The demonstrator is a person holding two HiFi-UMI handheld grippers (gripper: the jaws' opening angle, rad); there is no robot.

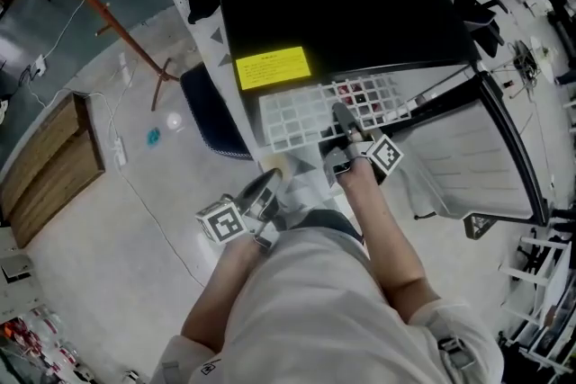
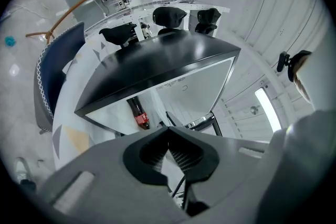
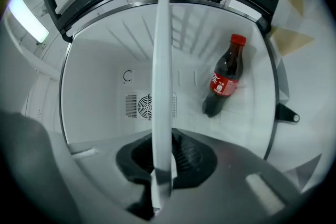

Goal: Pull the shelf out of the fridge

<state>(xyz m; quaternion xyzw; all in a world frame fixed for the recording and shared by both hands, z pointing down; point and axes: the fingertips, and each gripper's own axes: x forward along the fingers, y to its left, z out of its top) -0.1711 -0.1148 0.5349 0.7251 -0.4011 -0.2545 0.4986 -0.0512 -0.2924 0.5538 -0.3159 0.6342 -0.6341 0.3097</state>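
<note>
Shelf (image 1: 308,115) (a white grid) is seen sticking partly out of the black fridge (image 1: 342,4), whose door (image 1: 468,162) is swung open. The fingers of the right gripper (image 3: 163,157) are clamped on the shelf's front edge. A red-capped bottle (image 3: 224,77) is noted inside. The left gripper (image 1: 267,186) is held low near the body, apart from the shelf, with its fingers closed together on nothing.

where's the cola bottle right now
In the right gripper view the cola bottle is inside the fridge, on the right side of the shelf, across from the fan vent.
</note>
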